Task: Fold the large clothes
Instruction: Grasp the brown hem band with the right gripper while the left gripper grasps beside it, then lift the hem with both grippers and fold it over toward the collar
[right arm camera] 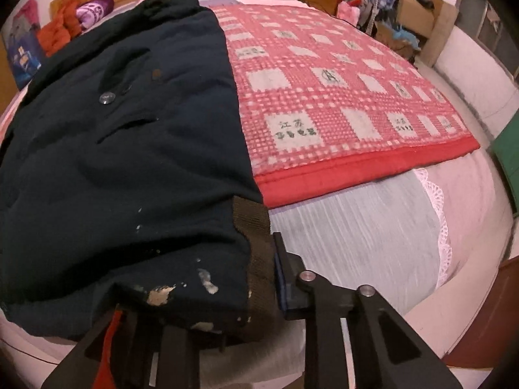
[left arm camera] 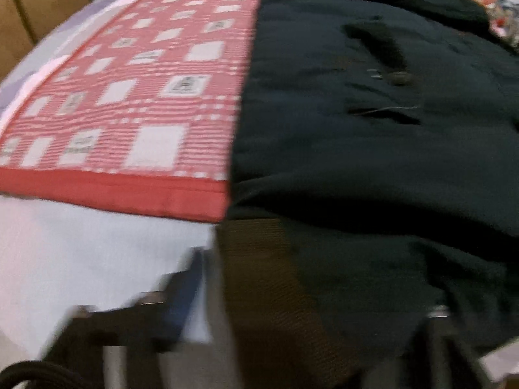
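Observation:
A large dark navy coat [right arm camera: 129,149] with buttons and a brown ribbed cuff [right arm camera: 256,236] lies on the bed over a red checked blanket [right arm camera: 340,97]. My right gripper [right arm camera: 207,295] is shut on the coat's near edge at the cuff; the left finger is hidden under the cloth. In the blurred left wrist view the coat [left arm camera: 373,129] fills the right side. My left gripper [left arm camera: 308,317] has the brown cuff [left arm camera: 259,275] and coat edge between its fingers and appears shut on it.
The bed has a pale sheet [right arm camera: 373,233] with a lace edge at the near side. Clothes and cardboard boxes [right arm camera: 412,13] pile at the far right. An orange garment and purple pillow [right arm camera: 94,9] lie by the wooden headboard.

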`<move>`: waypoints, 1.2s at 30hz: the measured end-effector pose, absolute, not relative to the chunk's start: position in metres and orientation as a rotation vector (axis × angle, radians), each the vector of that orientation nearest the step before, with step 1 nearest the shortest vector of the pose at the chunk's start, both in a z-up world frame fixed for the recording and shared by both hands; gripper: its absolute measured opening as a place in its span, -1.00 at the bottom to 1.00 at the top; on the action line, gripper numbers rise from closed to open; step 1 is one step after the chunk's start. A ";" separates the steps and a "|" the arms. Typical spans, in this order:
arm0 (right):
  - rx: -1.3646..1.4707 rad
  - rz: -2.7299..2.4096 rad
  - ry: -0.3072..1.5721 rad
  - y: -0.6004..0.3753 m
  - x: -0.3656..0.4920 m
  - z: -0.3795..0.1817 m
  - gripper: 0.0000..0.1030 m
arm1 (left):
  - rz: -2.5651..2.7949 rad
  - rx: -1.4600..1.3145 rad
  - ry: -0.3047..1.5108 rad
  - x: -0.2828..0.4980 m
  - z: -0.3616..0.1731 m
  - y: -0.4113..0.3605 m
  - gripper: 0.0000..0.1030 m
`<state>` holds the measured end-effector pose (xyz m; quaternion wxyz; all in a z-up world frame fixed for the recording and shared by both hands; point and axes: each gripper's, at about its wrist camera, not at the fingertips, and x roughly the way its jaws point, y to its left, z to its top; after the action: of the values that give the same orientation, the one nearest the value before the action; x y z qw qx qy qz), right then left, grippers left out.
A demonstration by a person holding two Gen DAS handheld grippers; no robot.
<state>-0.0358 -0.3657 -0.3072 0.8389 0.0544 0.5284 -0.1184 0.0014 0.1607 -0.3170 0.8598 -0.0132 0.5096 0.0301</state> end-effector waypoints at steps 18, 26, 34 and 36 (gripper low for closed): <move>0.081 -0.201 1.038 -0.373 -0.052 -0.222 -0.69 | 0.017 -0.043 1.004 -0.022 -0.239 0.177 -0.74; 0.036 -0.162 1.090 -0.375 -0.072 -0.191 -0.70 | -0.007 -0.003 1.082 -0.053 -0.210 0.169 -0.74; -0.015 -0.131 1.159 -0.371 -0.118 -0.119 -0.70 | -0.007 -0.008 1.166 -0.101 -0.157 0.163 -0.74; -0.026 -0.131 1.169 -0.370 -0.126 -0.097 -0.70 | -0.005 -0.014 1.177 -0.109 -0.142 0.164 -0.73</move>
<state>-0.1265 -0.3696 -0.0972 0.8320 -0.0122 0.5512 -0.0617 -0.1090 0.1639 -0.1424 0.8319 -0.0066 0.5549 -0.0023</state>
